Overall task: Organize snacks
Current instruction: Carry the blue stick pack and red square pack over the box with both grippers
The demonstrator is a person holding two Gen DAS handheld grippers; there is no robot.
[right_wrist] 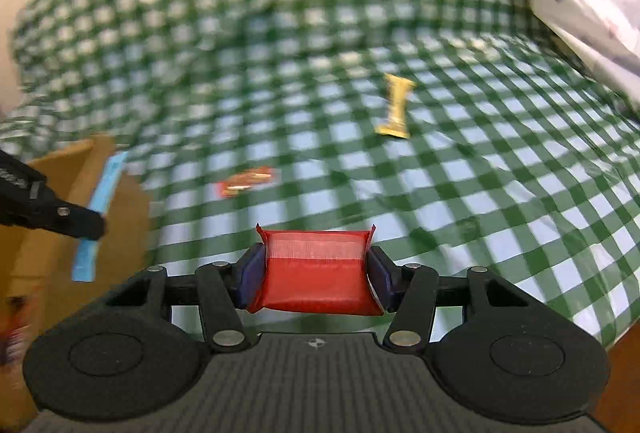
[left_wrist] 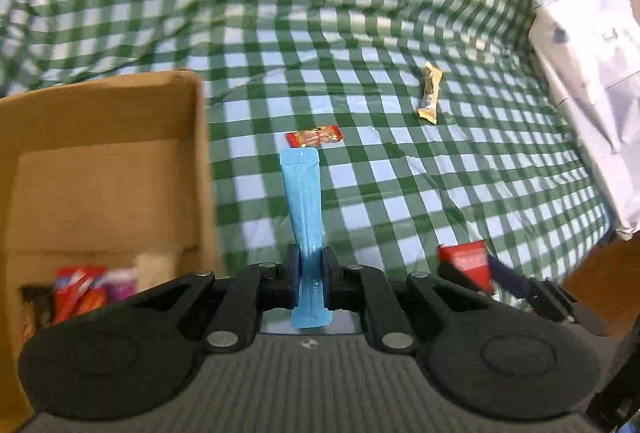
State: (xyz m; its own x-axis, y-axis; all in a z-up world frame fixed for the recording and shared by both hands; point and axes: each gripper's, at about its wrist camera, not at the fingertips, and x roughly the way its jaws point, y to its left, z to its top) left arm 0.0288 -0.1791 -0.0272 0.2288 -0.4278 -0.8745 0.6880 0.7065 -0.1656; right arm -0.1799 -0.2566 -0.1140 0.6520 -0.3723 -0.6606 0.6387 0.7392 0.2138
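Note:
My left gripper (left_wrist: 311, 267) is shut on a long blue snack stick (left_wrist: 303, 205), which stands up between the pads above the cloth. A red snack packet (right_wrist: 316, 275) sits crosswise in my right gripper (right_wrist: 316, 273), which is shut on it. The right gripper with its red packet (left_wrist: 466, 265) also shows low at the right in the left wrist view. The left gripper (right_wrist: 86, 227) with the blue stick (right_wrist: 100, 209) appears at the left in the right wrist view. A small red-orange wrapper (left_wrist: 314, 136) and a yellow bar (left_wrist: 430, 93) lie on the checked cloth.
An open cardboard box (left_wrist: 104, 161) at the left holds several snack packets (left_wrist: 88, 291) at its bottom. A green-and-white checked cloth (left_wrist: 400, 193) covers the table. A white plastic bag (left_wrist: 588, 53) lies at the right edge. The table's wooden edge (left_wrist: 600, 285) shows at the lower right.

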